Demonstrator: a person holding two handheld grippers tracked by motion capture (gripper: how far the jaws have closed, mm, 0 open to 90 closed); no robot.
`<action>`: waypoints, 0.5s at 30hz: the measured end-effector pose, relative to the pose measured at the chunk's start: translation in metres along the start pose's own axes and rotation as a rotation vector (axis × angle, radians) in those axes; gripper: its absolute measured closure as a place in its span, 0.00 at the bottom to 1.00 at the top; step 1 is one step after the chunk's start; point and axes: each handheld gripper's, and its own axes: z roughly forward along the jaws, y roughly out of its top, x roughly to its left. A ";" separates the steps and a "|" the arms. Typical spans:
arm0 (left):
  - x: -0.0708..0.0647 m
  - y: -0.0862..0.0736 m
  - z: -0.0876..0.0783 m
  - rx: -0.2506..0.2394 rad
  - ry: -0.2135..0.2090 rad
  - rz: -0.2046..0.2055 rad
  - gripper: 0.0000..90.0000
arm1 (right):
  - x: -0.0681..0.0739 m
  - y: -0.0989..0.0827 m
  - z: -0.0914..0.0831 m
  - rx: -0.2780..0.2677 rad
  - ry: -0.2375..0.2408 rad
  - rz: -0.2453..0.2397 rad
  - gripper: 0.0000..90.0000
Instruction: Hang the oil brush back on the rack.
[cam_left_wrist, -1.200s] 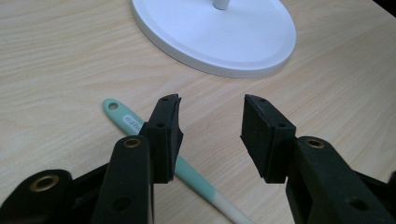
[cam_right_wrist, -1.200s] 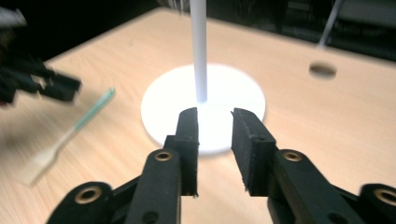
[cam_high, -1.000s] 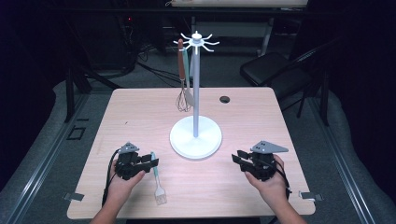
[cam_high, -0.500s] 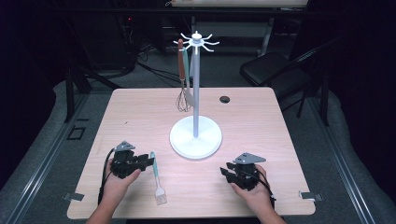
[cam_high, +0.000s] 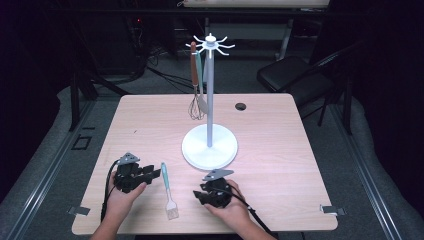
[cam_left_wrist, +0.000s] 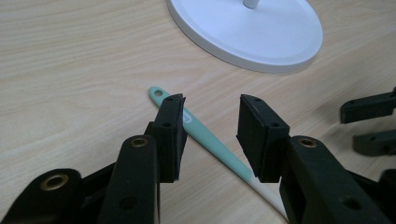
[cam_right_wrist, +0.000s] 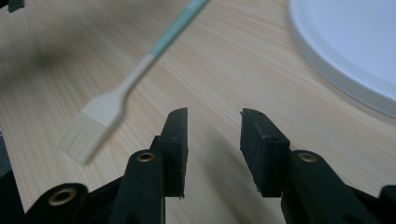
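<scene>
While both hands work low at the near edge, the desk (cam_high: 280, 150) carries, from biggest down: a white stand (cam_high: 209, 145) at centre, a whisk (cam_high: 194, 102) and a second utensil hanging from its top hooks, then the brush (cam_high: 167, 192) lying flat between the two hands.

Brush: teal handle with a hanging hole at the far tip, pale neck, flat bristle head toward the person. Judged light and stiff along the handle, soft only at the bristles; the smooth tapered handle may slip or roll under a careless pinch. Best hold looks like mid-handle, across the narrow width, leaving the hole end free for a hook.

Left gripper (cam_high: 150, 174): jaws released, and they have just been opening a little. In the left gripper view the brush (cam_left_wrist: 205, 140) runs slantwise between the jaws; the left pad stands over or against the handle near the hole end, the right pad is clear of it. No pinch is seen.

Right gripper (cam_high: 201, 196): jaws released and just been opening, nothing between them. In the right gripper view the brush (cam_right_wrist: 126, 84) lies ahead and to the left of the jaws, apart from them, bristle head nearest.
</scene>
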 end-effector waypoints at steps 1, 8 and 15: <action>0.000 0.000 0.001 0.004 0.002 0.001 0.68 | 0.005 0.003 0.007 -0.005 0.014 -0.001 0.69; 0.004 -0.002 0.000 0.001 0.008 -0.005 0.68 | 0.030 0.029 0.043 0.016 0.033 -0.022 0.68; 0.007 -0.002 -0.001 -0.006 0.016 -0.014 0.68 | 0.039 0.038 0.064 0.035 0.011 -0.008 0.65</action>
